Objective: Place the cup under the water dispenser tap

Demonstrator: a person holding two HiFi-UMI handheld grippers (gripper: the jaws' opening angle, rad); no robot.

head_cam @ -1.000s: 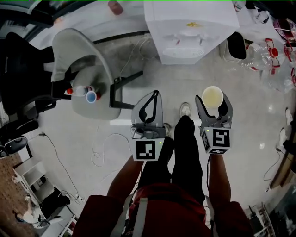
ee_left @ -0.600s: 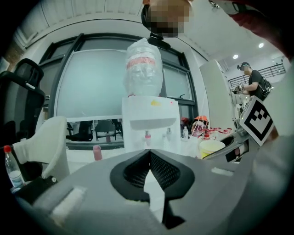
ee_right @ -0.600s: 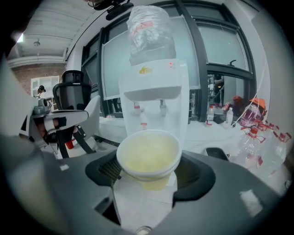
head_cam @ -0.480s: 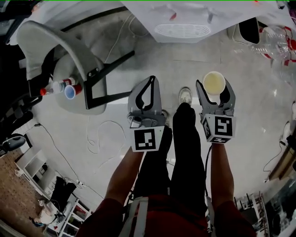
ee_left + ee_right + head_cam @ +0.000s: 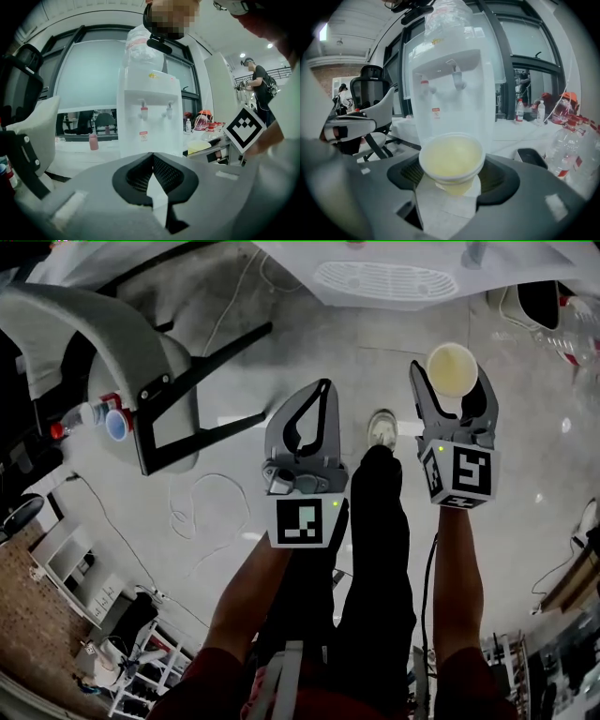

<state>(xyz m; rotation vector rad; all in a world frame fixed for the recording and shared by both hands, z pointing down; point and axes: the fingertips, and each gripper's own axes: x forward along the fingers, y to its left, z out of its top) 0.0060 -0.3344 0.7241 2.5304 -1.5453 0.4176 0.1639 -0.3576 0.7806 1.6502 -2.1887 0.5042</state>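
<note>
Dispenser (image 5: pixel 450 89) behind cup (image 5: pixel 451 161) in right tool (image 5: pixel 453 381)

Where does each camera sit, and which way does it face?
Head view: on the person's head, facing steeply down; forearms, legs, left gripper, right gripper holding the cup.
Left gripper view: on that gripper, facing the water dispenser; its shut, empty jaws.
Right gripper view: on that gripper, facing the water dispenser; jaws gripping the cup.
Shared: both gripper views show the water dispenser.

The cup (image 5: pixel 451 367) is smooth and pale, plastic by its look. The right gripper (image 5: pixel 453 382) is matt grey plastic with ribbed black pads (image 5: pixel 499 180). The water dispenser (image 5: pixel 149 126) is smooth white plastic; the floor (image 5: pixel 309 362) is glossy.
</note>
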